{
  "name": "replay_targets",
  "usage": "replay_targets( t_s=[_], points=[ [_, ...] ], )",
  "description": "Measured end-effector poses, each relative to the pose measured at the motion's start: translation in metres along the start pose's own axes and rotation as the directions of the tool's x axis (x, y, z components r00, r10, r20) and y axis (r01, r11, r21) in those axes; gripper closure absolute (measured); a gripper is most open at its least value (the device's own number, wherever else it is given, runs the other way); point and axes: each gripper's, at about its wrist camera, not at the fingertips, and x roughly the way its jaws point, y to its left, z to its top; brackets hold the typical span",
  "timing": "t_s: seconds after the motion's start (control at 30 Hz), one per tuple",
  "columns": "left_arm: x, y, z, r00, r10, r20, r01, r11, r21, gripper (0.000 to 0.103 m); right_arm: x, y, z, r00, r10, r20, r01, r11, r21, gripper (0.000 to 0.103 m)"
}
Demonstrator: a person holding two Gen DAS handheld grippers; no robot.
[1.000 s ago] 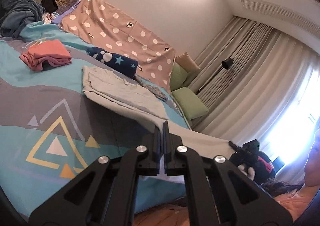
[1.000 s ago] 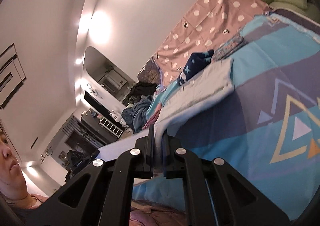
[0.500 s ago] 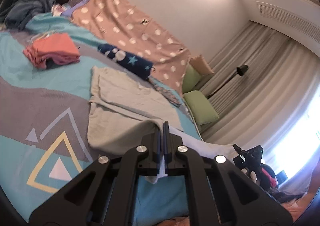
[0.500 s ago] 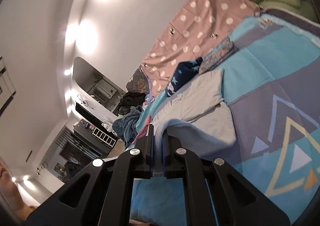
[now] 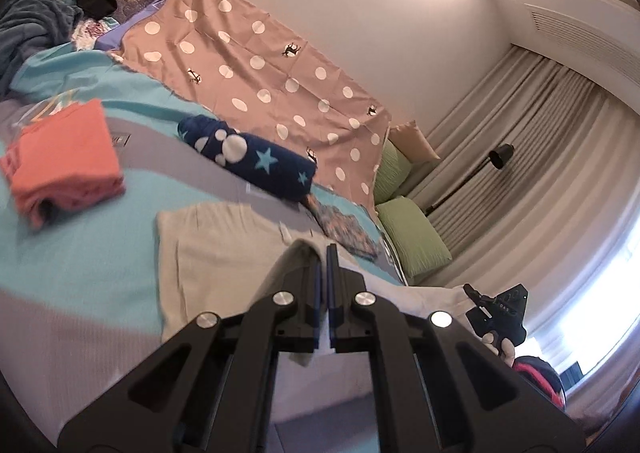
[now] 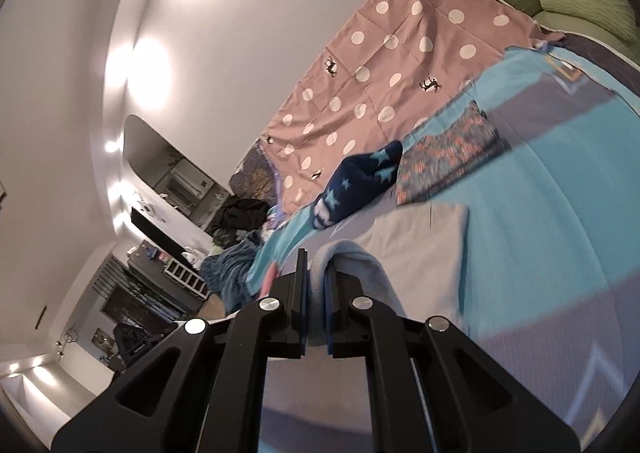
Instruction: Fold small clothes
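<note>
A pale grey garment [image 5: 216, 249] lies flat on the blue and grey bedspread [image 5: 80, 253]. My left gripper [image 5: 323, 253] is shut on its near edge, which drapes over the fingers. In the right wrist view my right gripper [image 6: 316, 265] is shut on another part of the same garment's [image 6: 416, 253] edge, lifted and carried over the flat part. The other gripper [image 5: 496, 313] shows at the right of the left wrist view.
A folded coral garment [image 5: 64, 161] lies at left. A navy star-print roll [image 5: 248, 161] and a patterned folded piece [image 5: 344, 229] lie beyond the grey garment. A polka-dot cloth [image 5: 260, 81] covers the headboard. Green pillows [image 5: 412, 237] lie at right. A clothes pile [image 5: 44, 13] lies far left.
Both grippers have carried the garment's near edge forward over the part lying flat, toward its far edge. The garment looks shorter and doubled. Both stay shut on it.
</note>
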Motion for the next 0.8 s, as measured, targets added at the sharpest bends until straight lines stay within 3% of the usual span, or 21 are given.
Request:
replay_targets(
  t_s=[0.13,0.17,0.23,0.27,0.3,0.33,0.47,0.7,0.8],
  points=[
    [0.063,0.032,0.038,0.997,0.074,-0.026,-0.075,0.997,-0.027,0.100,0.076,-0.026,0.040,0.994,-0.104,-0.023,0.104,0.995,0.000,0.095],
    [0.084,0.044,0.044,0.993,0.115,-0.040,-0.116,0.993,-0.032,0.097,0.094,-0.035,0.044,0.989,-0.141,-0.037,0.141,0.990,-0.002,0.091],
    [0.122,0.071,0.049,0.971,0.226,-0.081,-0.229,0.973,-0.030,0.080,0.130,-0.058,0.046,0.961,-0.262,-0.086,0.263,0.965,-0.004,0.072],
    [0.136,0.084,0.047,0.952,0.287,-0.104,-0.291,0.956,-0.026,0.072,0.147,-0.073,0.042,0.934,-0.338,-0.114,0.341,0.940,0.010,0.066],
    [0.151,0.099,0.043,0.925,0.353,-0.141,-0.360,0.933,-0.027,0.072,0.159,-0.084,0.036,0.922,-0.357,-0.150,0.364,0.931,0.019,0.066],
    [0.157,0.107,0.040,0.916,0.368,-0.162,-0.377,0.926,-0.028,0.072,0.165,-0.090,0.030,0.924,-0.340,-0.176,0.347,0.938,0.014,0.066],
    [0.151,0.117,0.029,0.911,0.381,-0.158,-0.382,0.924,0.025,0.062,0.159,-0.094,0.020,0.899,-0.404,-0.168,0.390,0.914,-0.114,0.066],
    [0.145,0.117,0.008,0.867,0.452,-0.210,-0.425,0.890,0.163,0.050,0.150,-0.093,0.013,0.849,-0.493,-0.192,0.450,0.863,-0.230,0.062],
    [0.143,0.117,0.003,0.875,0.430,-0.222,-0.413,0.903,0.120,0.050,0.140,-0.092,0.002,0.853,-0.476,-0.216,0.435,0.875,-0.213,0.062]
  ],
)
